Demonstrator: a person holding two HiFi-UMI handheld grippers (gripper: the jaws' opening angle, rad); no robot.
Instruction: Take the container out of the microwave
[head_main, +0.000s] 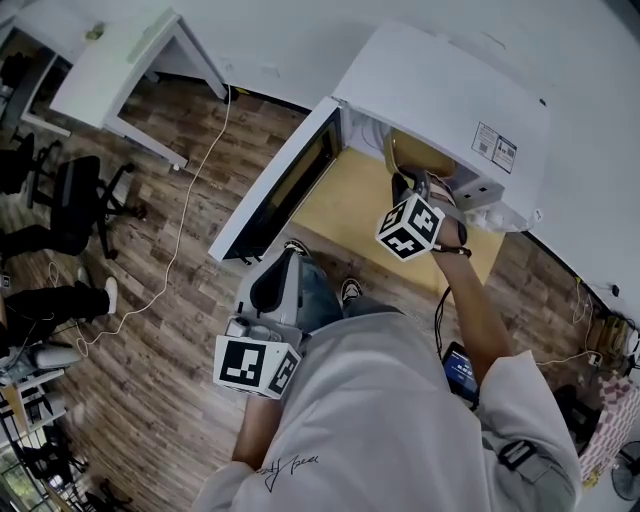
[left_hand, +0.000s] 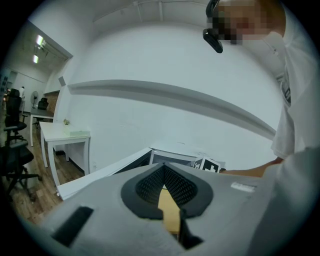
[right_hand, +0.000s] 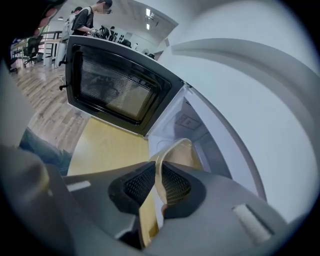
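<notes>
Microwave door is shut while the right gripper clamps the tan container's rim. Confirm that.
Not right: the microwave door stands swung open, as the right gripper view shows. The rest holds: the right gripper clamps the tan container's rim.

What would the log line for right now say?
right gripper: shut on container | microwave door: open | left gripper: shut, empty

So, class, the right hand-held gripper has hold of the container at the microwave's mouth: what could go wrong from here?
The right hand-held gripper pinches only the thin rim of the tan container, so it might tilt or slip out while being drawn clear. The dark-windowed door of the white microwave stands open close beside the path; a sideways swing could knock the container against it.
</notes>
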